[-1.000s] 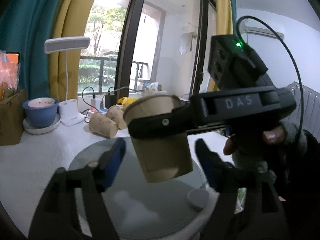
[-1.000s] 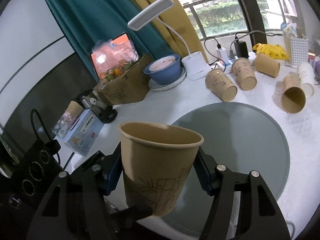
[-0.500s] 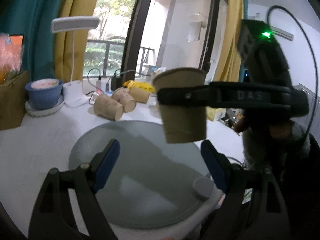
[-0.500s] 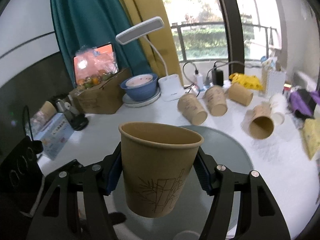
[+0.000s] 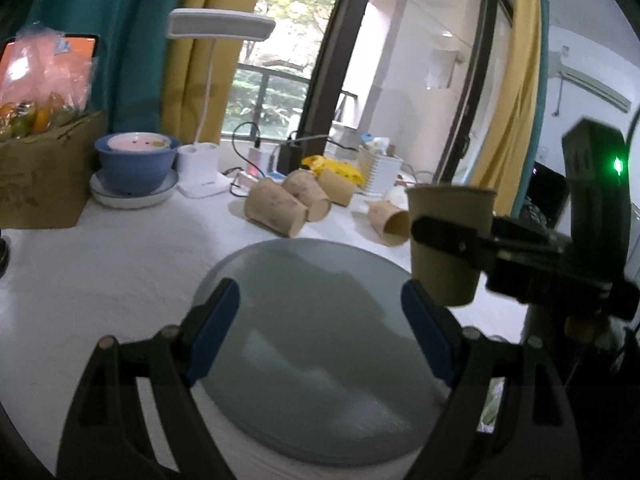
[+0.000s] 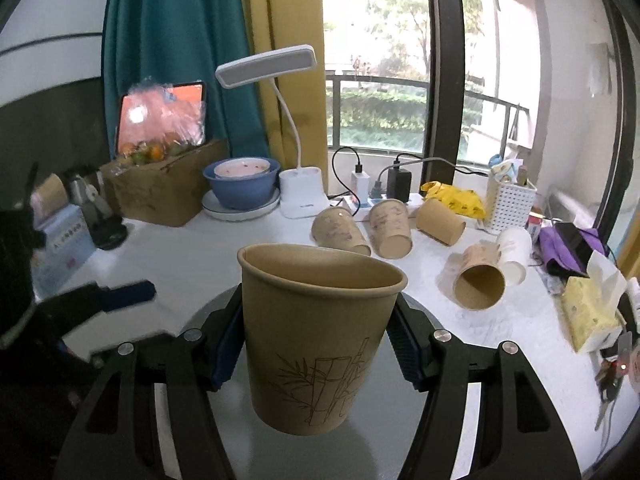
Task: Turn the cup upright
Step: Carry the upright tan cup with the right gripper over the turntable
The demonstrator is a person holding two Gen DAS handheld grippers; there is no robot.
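Left wrist view. We see the left gripper (image 5: 320,328) at the bottom of the frame with its blue-padded fingers (image 5: 214,326) spread apart and nothing between them, poised over the grey round mat (image 5: 320,360) on the white table (image 5: 120,260). At centre right, the paper cup (image 5: 448,240) stands mouth-up in the air, clamped by the black right gripper (image 5: 452,240), whose body fills the right edge. Behind the mat, four more cups (image 5: 276,210) lie on their sides. At upper left we note a white desk lamp (image 5: 218,26), with a blue bowl (image 5: 134,160) on a plate and a cardboard box (image 5: 40,176) at middle left.

Right wrist view. The right gripper (image 6: 316,344) is closed on the paper cup (image 6: 316,332), which occupies the lower centre, upright with its rim toward the top and a bamboo drawing on its wall; the blue pads (image 6: 228,344) press both sides. The cup hangs above the grey mat (image 6: 400,420). At middle left, one blue finger of the left gripper (image 6: 128,294) shows. The fallen cups (image 6: 390,230) lie at centre right, with a tissue pack (image 6: 592,312) at the right edge.
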